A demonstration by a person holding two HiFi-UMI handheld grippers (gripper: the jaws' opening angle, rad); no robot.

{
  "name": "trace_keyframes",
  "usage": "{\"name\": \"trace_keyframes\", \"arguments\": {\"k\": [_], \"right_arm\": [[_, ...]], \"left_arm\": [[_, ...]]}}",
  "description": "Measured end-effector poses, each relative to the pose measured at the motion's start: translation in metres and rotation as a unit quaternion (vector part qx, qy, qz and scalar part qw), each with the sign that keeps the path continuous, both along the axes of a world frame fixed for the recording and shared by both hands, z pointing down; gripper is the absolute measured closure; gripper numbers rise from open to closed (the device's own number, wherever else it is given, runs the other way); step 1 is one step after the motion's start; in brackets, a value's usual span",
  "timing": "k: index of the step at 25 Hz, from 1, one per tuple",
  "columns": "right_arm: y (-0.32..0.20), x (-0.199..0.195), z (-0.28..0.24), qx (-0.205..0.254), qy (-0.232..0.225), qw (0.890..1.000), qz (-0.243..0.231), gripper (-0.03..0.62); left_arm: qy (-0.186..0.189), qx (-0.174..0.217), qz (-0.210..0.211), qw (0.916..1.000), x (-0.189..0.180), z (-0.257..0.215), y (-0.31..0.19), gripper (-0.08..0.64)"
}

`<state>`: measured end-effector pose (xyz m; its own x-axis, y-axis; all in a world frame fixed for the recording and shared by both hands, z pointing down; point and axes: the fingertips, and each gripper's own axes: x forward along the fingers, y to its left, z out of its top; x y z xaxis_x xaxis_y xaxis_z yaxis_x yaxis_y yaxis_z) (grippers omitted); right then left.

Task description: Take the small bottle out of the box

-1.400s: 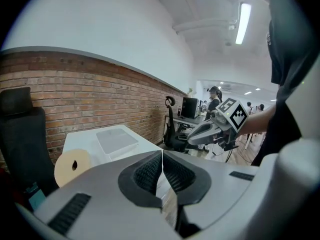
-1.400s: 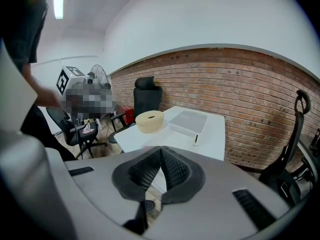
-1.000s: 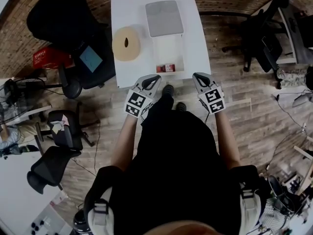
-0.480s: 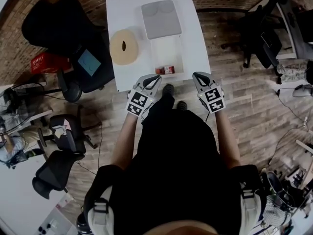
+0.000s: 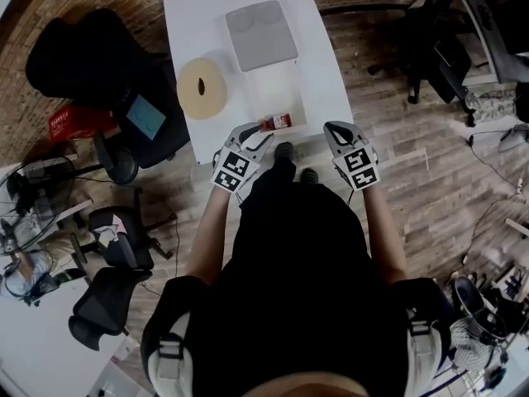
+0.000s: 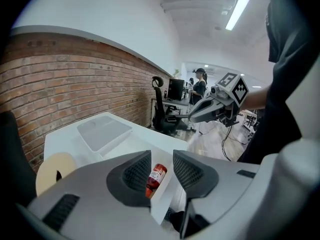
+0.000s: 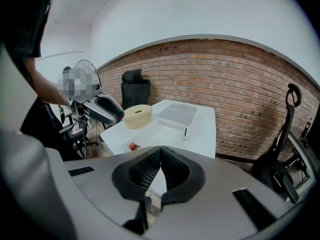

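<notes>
One small bottle (image 5: 277, 122) to locate: on its side inside the clear box (image 5: 273, 85), at the near end, lying across the box's width. Seen in the left gripper view (image 6: 156, 179) in line with the gap between the jaws, just beyond the tips, touched by neither pad. Left gripper (image 5: 258, 133) at the near end of the box, jaws opening, closed on nothing. Red body, white label with red markings. Right gripper (image 5: 337, 131) off the near right corner of the box, jaws pressed together, nothing between them. Grey lid (image 5: 261, 33) at the far end of the box; beige roll (image 5: 201, 88) left of the box; white table (image 5: 322, 73) beneath the box.
</notes>
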<state>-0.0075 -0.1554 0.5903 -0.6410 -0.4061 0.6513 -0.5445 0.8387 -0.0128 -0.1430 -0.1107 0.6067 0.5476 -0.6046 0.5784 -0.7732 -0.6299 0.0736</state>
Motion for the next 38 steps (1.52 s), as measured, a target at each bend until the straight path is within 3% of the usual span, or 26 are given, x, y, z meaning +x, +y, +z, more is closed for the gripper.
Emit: {"name": "trace_keyframes", "arguments": {"k": [4, 8, 14, 19, 38], "right_arm": [[-0.004, 0.005, 0.002, 0.001, 0.005, 1.000, 0.017, 0.594], [-0.013, 0.014, 0.002, 0.002, 0.004, 0.999, 0.042, 0.594], [-0.021, 0.022, 0.006, 0.002, 0.004, 0.998, 0.066, 0.594], [-0.027, 0.024, 0.007, 0.001, 0.002, 0.997, 0.081, 0.594], [-0.030, 0.036, 0.018, -0.006, 0.027, 0.994, 0.108, 0.594]], "left_arm": [[-0.020, -0.013, 0.042, 0.9988, 0.005, 0.011, -0.004, 0.383], [-0.017, -0.024, 0.072, 0.9970, 0.011, 0.016, -0.011, 0.371], [-0.075, -0.042, 0.123, 0.9887, 0.012, 0.045, -0.015, 0.371], [-0.099, -0.065, 0.155, 0.9809, 0.013, 0.064, -0.016, 0.365], [-0.143, -0.090, 0.225, 0.9597, 0.027, 0.106, -0.043, 0.367]]}}
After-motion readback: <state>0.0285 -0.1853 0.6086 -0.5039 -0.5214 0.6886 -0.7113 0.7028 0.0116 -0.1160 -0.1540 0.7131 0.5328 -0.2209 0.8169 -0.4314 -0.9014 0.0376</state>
